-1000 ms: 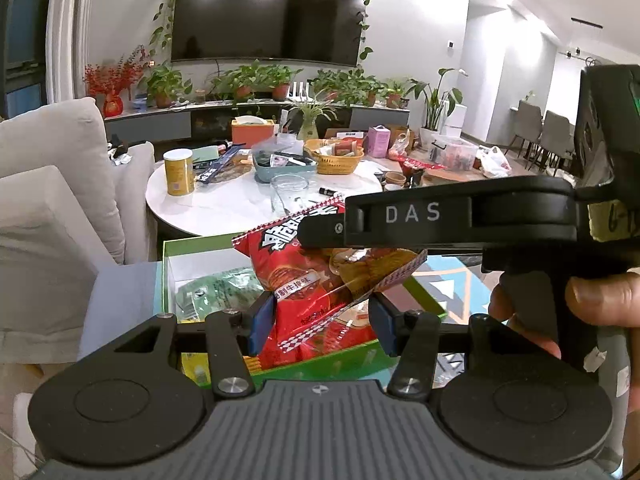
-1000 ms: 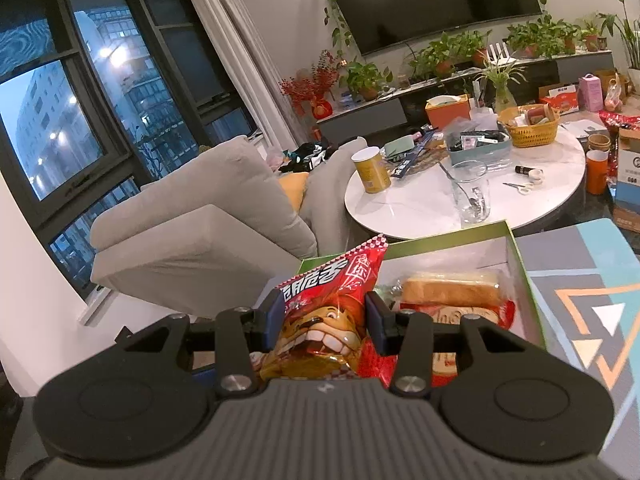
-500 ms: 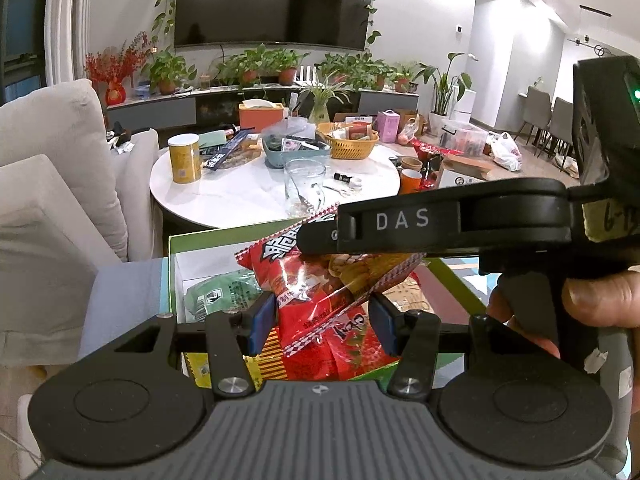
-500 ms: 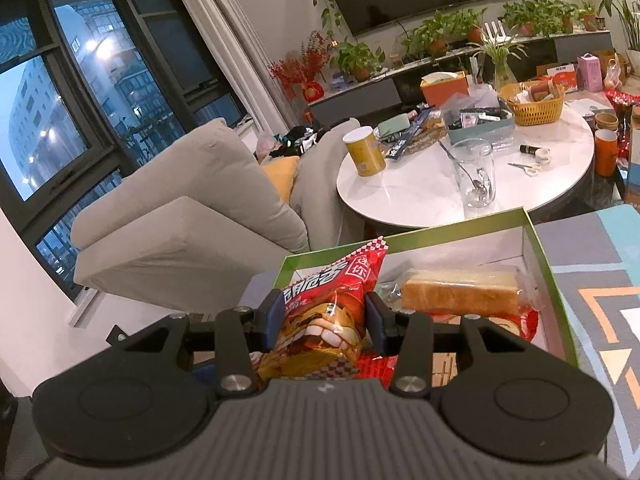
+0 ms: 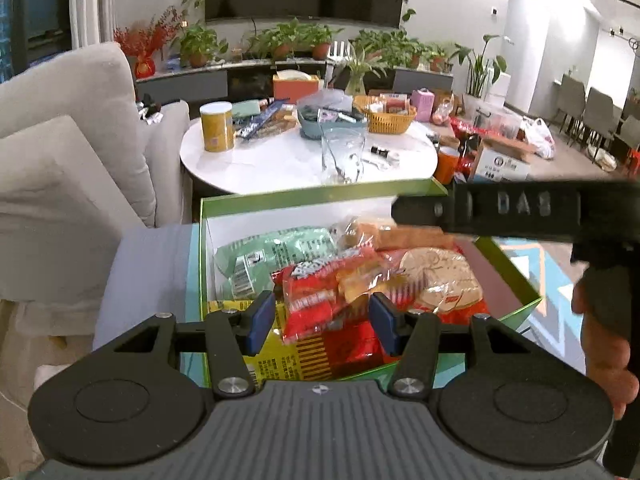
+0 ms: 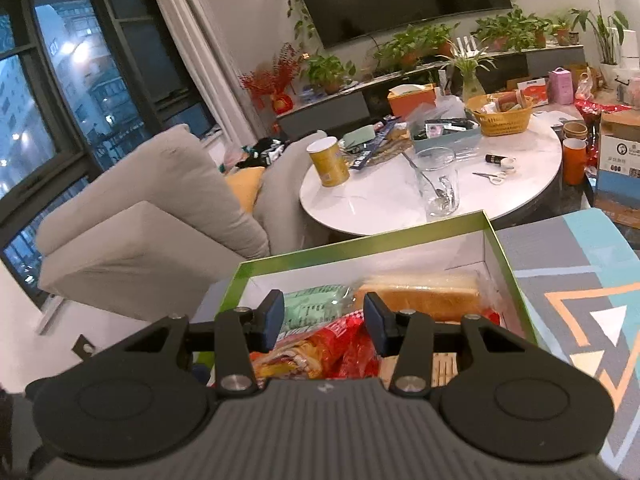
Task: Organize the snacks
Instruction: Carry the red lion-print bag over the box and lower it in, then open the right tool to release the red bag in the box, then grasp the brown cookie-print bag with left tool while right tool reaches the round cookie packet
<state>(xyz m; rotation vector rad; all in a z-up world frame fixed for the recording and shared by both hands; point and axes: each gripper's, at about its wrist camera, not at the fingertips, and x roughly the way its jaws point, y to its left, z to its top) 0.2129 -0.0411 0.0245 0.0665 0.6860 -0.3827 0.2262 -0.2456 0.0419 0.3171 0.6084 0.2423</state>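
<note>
Now the left gripper (image 5: 322, 316) hangs over the green box (image 5: 320, 196), jaws parted around a red snack bag (image 5: 320, 296) lying inside; whether the pads press it I cannot tell. Beyond it lie a green packet (image 5: 276, 248) and bread (image 5: 400, 232). The right gripper (image 6: 324, 322) hovers alongside, jaws apart, grasping nothing.

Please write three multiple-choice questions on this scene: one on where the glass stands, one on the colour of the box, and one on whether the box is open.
1. Where is the glass? A on the floor; B on the white table; C on a shelf.
2. The rim of the box is: A red; B blue; C green.
3. The box is: A open; B lidded; C overturned.

B: the glass stands on the tabletop. C: the rim shows green. A: the snacks show inside.
</note>
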